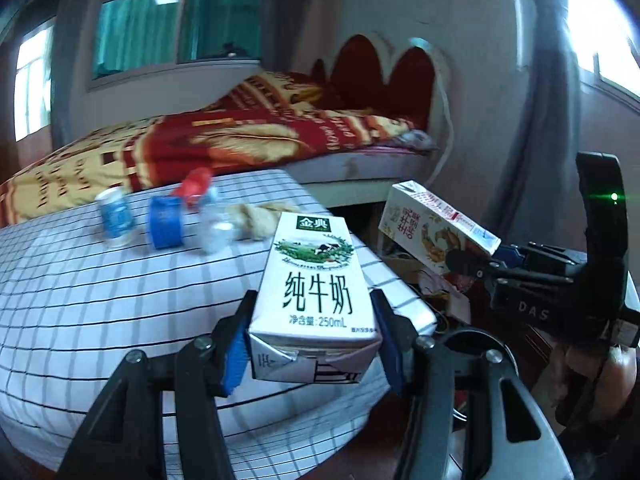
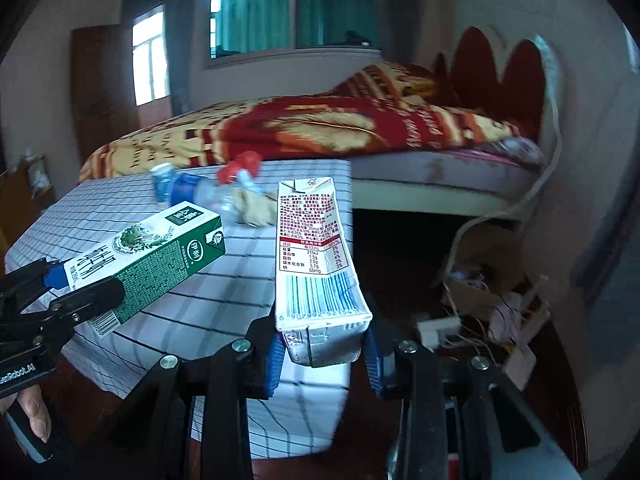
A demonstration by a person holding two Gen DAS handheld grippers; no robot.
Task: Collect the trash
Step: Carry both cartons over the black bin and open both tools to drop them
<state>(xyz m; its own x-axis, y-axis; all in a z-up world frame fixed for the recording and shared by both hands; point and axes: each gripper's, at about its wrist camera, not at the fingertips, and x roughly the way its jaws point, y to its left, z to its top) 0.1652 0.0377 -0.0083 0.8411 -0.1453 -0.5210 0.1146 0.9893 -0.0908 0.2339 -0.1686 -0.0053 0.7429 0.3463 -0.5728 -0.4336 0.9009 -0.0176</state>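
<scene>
My left gripper [image 1: 312, 344] is shut on a white and green milk carton [image 1: 314, 280], held above the near right corner of the checked table [image 1: 100, 312]. The same carton shows in the right wrist view [image 2: 156, 256]. My right gripper [image 2: 324, 356] is shut on a white and red drink carton [image 2: 316, 256], held beyond the table's right edge; it also shows in the left wrist view [image 1: 432, 228]. On the table's far side lie a small white and blue cup [image 1: 115, 216], a blue cup [image 1: 166, 222], a clear bottle [image 1: 214, 220] with a red cap and crumpled paper [image 1: 256, 218].
A bed [image 1: 240, 136] with a red and yellow blanket stands behind the table. On the floor to the right lies a cardboard box [image 2: 492, 292] with wires and scraps. A white cable [image 2: 532, 196] hangs from the bed's headboard.
</scene>
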